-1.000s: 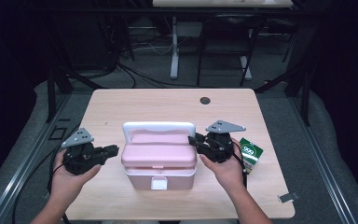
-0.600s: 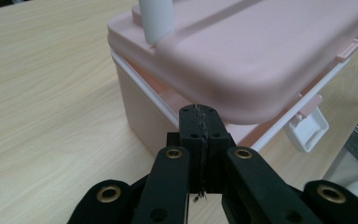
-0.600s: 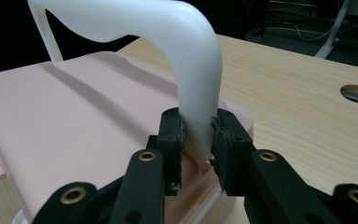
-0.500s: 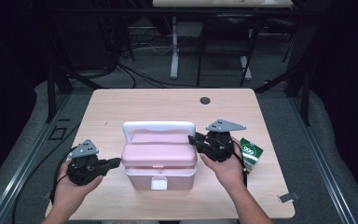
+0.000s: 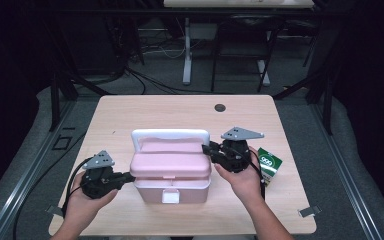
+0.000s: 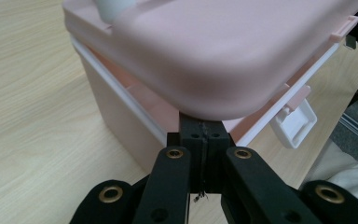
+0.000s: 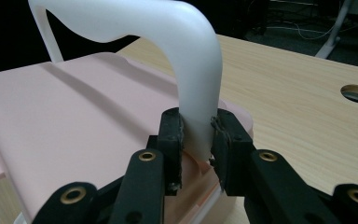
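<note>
Left hand-held gripper (image 5: 128, 176) closed fully, nothing between the jaws, its joined tips tucked under the lip of the pink lid (image 6: 223, 51) at the left end of the pink box (image 5: 172, 172); had just been closing, with nothing caught. Right hand-held gripper (image 7: 196, 135) clamped on the foot of the white handle (image 7: 186, 65) at the right end of the box, pads pressing either side of the plastic. Handle raised upright above the rear of the lid. Lid looked slightly lifted off the body on the left side, a gap visible along the white rim, while the white latch (image 6: 294, 122) at the front hung loose, apparently undone. Box sat near the front middle of the bench (image 5: 180, 110). Small green carton (image 5: 268, 163) lay just right of the box, beyond the right hand; round hole (image 5: 220, 107) in the bench top well behind the box. Judged as opening under way: latch seemingly released and box steadied by the handle, lid only begun to part. Left to do, probably: prying the lid up with the closed left tips and swinging it fully back.
</note>
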Tool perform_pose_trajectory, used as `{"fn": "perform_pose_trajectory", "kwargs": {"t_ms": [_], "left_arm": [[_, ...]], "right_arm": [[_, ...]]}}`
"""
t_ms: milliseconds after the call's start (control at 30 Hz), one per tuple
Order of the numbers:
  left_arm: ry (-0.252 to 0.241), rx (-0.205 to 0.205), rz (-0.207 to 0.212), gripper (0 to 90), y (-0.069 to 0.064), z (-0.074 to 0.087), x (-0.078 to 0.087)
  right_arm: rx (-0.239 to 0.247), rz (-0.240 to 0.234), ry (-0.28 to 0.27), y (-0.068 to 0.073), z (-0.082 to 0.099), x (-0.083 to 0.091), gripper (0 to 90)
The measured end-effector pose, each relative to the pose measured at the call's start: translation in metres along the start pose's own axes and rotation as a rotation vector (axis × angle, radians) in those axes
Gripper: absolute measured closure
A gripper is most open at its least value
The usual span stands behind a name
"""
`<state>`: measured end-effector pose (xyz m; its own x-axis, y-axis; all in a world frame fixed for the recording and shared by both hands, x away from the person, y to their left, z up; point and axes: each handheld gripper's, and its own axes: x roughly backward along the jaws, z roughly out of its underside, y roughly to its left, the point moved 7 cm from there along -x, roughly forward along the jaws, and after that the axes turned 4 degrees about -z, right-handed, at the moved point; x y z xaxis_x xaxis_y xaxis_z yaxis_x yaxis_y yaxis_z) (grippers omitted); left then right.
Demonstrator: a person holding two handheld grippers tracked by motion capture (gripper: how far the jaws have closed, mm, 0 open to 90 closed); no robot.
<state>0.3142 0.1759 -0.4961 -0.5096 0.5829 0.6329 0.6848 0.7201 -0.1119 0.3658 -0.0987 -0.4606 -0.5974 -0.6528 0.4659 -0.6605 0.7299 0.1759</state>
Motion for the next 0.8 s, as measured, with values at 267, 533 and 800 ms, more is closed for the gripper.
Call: {"fn": "perform_pose_trajectory", "kwargs": {"t_ms": [267, 533, 800], "left_arm": [[0.009, -0.010, 0.016, 90.0, -0.006, -0.005, -0.009], [0.009, -0.004, 0.017, 90.0, -0.006, -0.007, -0.013], [0.005, -0.014, 0.014, 90.0, -0.005, -0.013, -0.009]], "right_arm": [[-0.004, -0.003, -0.002, -0.001, -0.001, 0.000, 73.8], [0.000, 0.000, -0.002, -0.001, -0.001, 0.000, 73.8], [-0.013, -0.009, -0.014, -0.001, -0.001, 0.000, 73.2]]}}
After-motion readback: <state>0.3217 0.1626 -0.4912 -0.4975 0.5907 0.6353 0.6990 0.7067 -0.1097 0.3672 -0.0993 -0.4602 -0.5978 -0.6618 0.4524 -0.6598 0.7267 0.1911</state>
